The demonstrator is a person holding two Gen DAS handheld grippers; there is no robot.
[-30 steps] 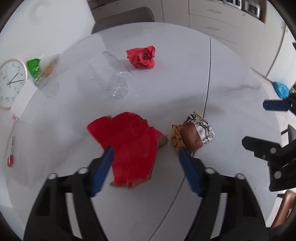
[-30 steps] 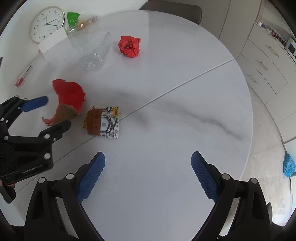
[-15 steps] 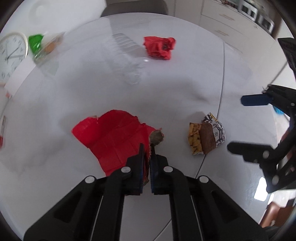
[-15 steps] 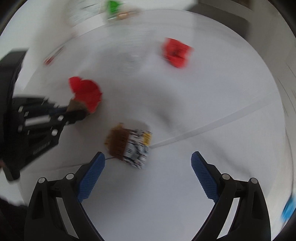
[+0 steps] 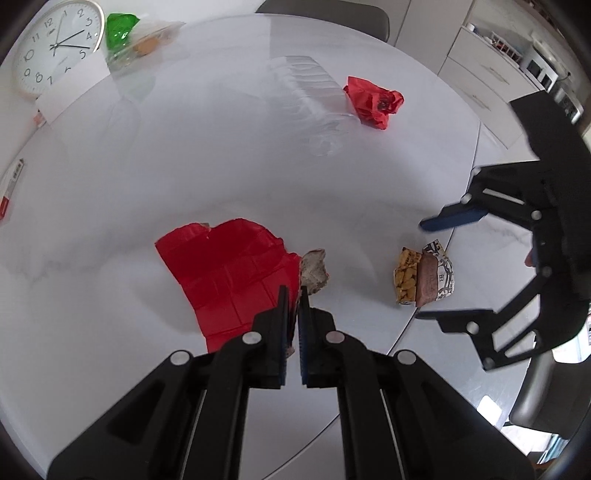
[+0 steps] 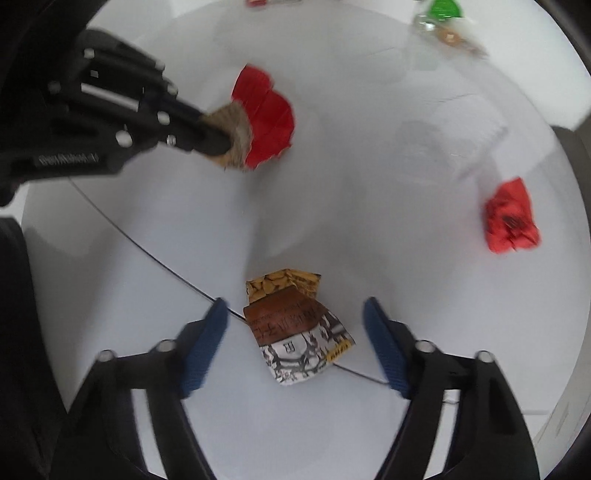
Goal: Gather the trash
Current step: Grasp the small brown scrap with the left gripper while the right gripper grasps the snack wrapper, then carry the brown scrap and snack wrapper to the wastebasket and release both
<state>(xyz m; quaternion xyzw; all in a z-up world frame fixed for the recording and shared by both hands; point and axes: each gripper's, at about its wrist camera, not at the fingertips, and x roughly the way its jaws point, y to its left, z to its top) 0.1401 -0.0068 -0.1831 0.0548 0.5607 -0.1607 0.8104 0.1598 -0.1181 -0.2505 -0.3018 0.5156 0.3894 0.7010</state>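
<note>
A flat torn red wrapper (image 5: 229, 266) with a brown underside lies on the white round table (image 5: 221, 155). My left gripper (image 5: 291, 291) is shut on its right edge; the right wrist view shows that gripper (image 6: 207, 140) pinching the brown fold of the wrapper (image 6: 269, 114). A crumpled snack packet (image 6: 295, 332), brown, yellow and black-and-white, lies on the table seam. My right gripper (image 6: 293, 306) straddles it, jaws closing, and its blue pads (image 6: 380, 343) stand clear of the packet. In the left wrist view that gripper (image 5: 423, 269) hovers over the packet (image 5: 406, 273).
A crumpled red wrapper (image 5: 373, 101) and a clear plastic bottle (image 5: 314, 99) lie further back. A clear bag with green contents (image 5: 136, 33) and a wall clock (image 5: 55, 46) sit at the far left. A chair (image 5: 325, 14) stands behind the table.
My left gripper closed on the red wrapper's edge and shifted with it. My right gripper rolled, moved over the snack packet and began narrowing its jaws.
</note>
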